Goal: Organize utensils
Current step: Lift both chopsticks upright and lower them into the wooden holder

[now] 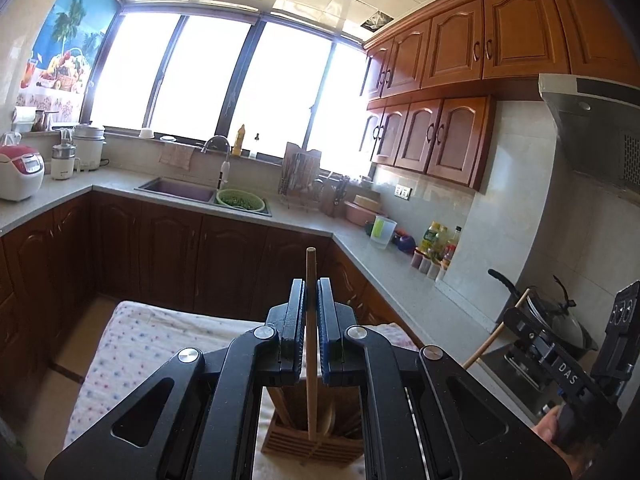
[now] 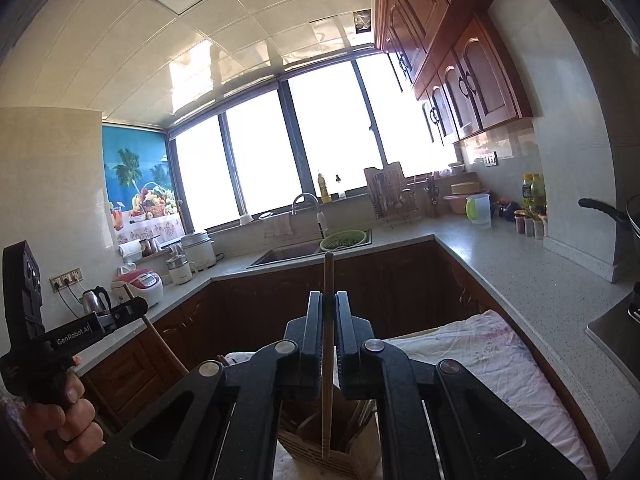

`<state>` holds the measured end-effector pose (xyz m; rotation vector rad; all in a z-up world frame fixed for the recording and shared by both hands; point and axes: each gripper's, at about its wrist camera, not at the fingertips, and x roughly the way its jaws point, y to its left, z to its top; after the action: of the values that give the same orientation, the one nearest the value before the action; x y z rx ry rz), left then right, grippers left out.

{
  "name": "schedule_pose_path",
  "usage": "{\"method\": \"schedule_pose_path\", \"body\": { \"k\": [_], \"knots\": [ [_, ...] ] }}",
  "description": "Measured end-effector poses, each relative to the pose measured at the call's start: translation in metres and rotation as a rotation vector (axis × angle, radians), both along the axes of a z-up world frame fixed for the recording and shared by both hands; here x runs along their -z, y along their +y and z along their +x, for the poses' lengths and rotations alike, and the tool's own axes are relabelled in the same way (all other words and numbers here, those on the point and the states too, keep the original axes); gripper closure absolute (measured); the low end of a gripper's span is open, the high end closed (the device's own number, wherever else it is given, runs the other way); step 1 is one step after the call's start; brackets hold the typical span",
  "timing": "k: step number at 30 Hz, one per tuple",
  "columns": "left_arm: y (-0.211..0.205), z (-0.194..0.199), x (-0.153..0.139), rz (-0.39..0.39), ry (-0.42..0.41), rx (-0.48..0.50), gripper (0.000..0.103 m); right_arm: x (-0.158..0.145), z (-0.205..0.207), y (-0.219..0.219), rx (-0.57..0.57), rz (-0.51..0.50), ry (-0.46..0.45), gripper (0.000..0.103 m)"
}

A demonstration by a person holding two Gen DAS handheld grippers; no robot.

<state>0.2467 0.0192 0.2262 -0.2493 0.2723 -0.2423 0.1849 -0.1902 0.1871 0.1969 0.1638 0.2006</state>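
While kitchen counter (image 1: 304, 220) wraps round sink (image 1: 176, 190), cloth-covered table (image 1: 132, 344) fills foreground; slatted wooden utensil holder (image 1: 308, 440) stands on cloth, other utensils inside. Left gripper (image 1: 311, 292) clamped on thin wooden utensil handle (image 1: 311, 360), lower end down at holder. Right gripper (image 2: 329, 304) clamped likewise on another wooden handle (image 2: 327, 380), tip hanging over holder

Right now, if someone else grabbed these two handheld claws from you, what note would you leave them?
Left gripper: shut on a wooden stick, upright.
Right gripper: shut on a second wooden utensil, also upright.
Both lower ends hang at the wooden holder standing on the cloth-covered table; more utensils stand inside it.
Done: each hand grips one piece.
Left: place both wherever they belong. I cannot tell whether they are going in or coming out.
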Motion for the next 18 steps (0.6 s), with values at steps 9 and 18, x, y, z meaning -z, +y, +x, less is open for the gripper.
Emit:
{"method": "schedule_pose_path", "body": {
  "k": [9,18],
  "knots": [
    [-0.01,0.038,0.038,-0.007,0.036,-0.042,0.098,0.029,0.031,0.004,0.056,-0.02,0.019,0.097],
    [-0.007,0.036,0.089,-0.034,0.127,-0.035,0.098,0.071,0.035,0.001,0.063,-0.007,0.093,0.097]
  ]
}}
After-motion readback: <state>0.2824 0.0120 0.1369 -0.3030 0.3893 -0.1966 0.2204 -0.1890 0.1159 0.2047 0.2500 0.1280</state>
